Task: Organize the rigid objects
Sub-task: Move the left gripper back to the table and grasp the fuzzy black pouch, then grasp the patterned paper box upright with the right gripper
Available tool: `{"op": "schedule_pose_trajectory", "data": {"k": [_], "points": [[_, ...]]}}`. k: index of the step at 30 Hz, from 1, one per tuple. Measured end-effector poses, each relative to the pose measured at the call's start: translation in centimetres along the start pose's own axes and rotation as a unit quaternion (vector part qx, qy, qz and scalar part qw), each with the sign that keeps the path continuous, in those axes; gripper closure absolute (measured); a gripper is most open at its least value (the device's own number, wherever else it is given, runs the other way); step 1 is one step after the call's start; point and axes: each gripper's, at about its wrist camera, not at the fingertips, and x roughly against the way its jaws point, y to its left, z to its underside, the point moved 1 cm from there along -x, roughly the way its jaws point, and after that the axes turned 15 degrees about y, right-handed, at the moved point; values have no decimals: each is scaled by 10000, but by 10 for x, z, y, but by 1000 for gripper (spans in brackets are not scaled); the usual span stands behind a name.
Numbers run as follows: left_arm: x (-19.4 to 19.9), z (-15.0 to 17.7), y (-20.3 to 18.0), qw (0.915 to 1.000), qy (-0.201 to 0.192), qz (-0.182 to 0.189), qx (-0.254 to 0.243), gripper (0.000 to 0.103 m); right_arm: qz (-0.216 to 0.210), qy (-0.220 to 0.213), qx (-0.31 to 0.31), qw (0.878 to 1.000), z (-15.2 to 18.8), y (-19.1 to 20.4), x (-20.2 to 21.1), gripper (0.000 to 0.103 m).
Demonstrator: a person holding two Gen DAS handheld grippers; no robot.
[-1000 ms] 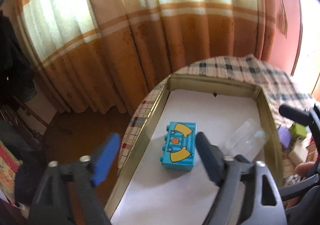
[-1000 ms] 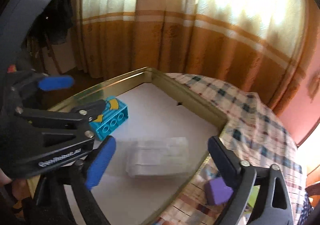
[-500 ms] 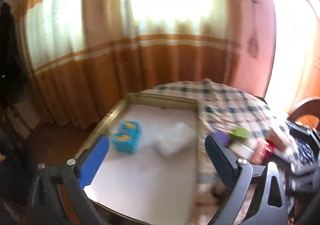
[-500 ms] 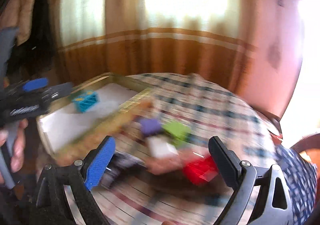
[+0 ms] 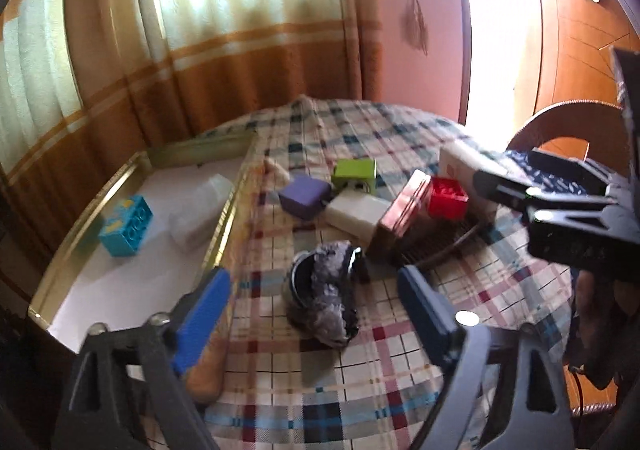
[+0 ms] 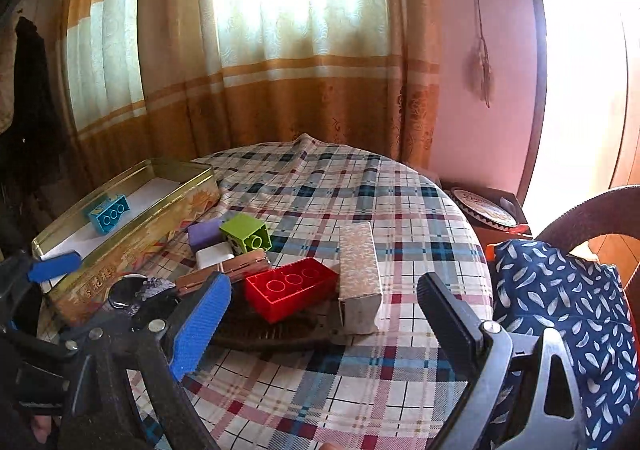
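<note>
The gold tin [image 6: 132, 209] holds a blue brick [image 6: 109, 211] and a clear box [image 5: 200, 209], blurred. Beside the tin, both the left gripper [image 5: 316, 314] and right gripper [image 6: 324, 314] are open and empty; the left jaws have just been closing.

A plaid tablecloth [image 6: 352, 185] covered the table; striped curtains [image 6: 280, 89] hung behind, a feather-print cloth [image 6: 560, 298] lay right.

curtain [image 6: 280, 61]: orange-cream, backlit | wall [image 6: 460, 29]: pink | tablecloth [image 6: 360, 189]: plaid

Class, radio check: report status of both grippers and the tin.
Left gripper open, empty, jaws just closing. Right gripper open, empty. Tin holds blue brick and clear box. Red brick unobstructed.
</note>
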Motion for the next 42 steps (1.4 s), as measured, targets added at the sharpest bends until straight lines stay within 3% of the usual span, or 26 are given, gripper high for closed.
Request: {"op": "schedule_pose_trajectory", "data": {"k": [4, 6, 9, 13, 16, 20, 23, 24, 26, 27, 29, 42], "points": [[-18, -3, 0, 9996, 282, 35, 33, 37, -25, 55, -108, 9999, 3, -7, -5, 7], [-19, -7, 0, 9995, 272, 127, 68, 37, -23, 58, -164, 9998, 5, -10, -7, 7], [-29, -13, -6, 9991, 399, -94, -84, 37, 12, 14, -261, 9997, 7, -13, -8, 7], [-29, -11, -12, 9986, 448, -119, -256, 36, 51, 25, -239, 9997, 9, -11, -11, 7], [-23, -6, -15, 9987, 336, -194, -336, 49, 80, 9, -248, 9997, 10, -11, -11, 7], [-32, -9, -17, 9974, 555, -144, -436, 48, 72, 87, -290, 9995, 10, -14, -14, 7], [-44, -15, -16, 9951, 844, 115, -508, 30, 92, 144, -257, 9995, 9, -12, -15, 7], [-46, -16, -18, 9947, 868, 117, -543, 29, 131, 190, -211, 9995, 9, -11, -16, 7], [-47, -17, -19, 9950, 847, 130, -518, 30, 160, 216, -146, 9995, 9, -10, -17, 7], [-46, -17, -18, 9954, 826, 142, -474, 36, 152, 204, -131, 9996, 9, -9, -17, 7], [-44, -17, -11, 9966, 762, 116, -279, 57, 119, 192, -139, 9996, 10, -10, -17, 7], [-23, -10, 6, 9994, 72, 310, 107, 59, 82, 205, -347, 9992, 3, -24, -18, 7]]}}
